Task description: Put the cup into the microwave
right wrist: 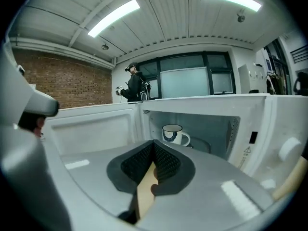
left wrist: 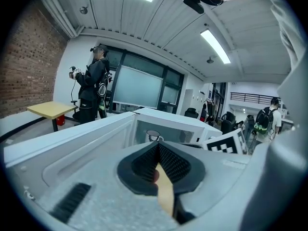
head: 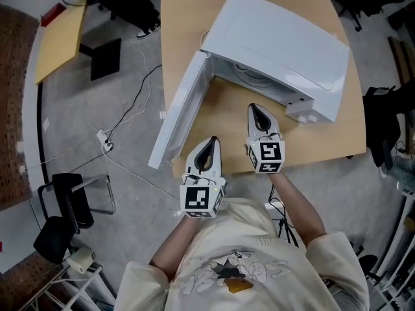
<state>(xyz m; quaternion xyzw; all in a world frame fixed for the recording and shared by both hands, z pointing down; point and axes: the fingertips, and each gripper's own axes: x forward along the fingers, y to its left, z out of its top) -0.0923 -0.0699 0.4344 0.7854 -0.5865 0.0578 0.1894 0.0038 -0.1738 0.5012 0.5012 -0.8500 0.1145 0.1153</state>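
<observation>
The white microwave [head: 279, 44] stands on the wooden table [head: 188, 18] with its door [head: 181, 109] swung wide open to the left. Inside its cavity a white cup [right wrist: 173, 134] with a dark rim and pattern stands upright, handle to the right; the cup [left wrist: 153, 136] also shows small in the left gripper view. My right gripper [right wrist: 154, 142] is shut and empty, a short way in front of the opening, apart from the cup. In the head view the right gripper [head: 258, 112] hangs before the cavity. My left gripper [head: 209, 146] is shut with nothing in it, near the door's free end.
The table's front edge lies right under both grippers. On the floor at the left run white cables [head: 104, 141]; a black chair [head: 65, 199] and a yellow table [head: 61, 31] stand there too. A person in dark clothes [left wrist: 94, 88] stands far behind the microwave.
</observation>
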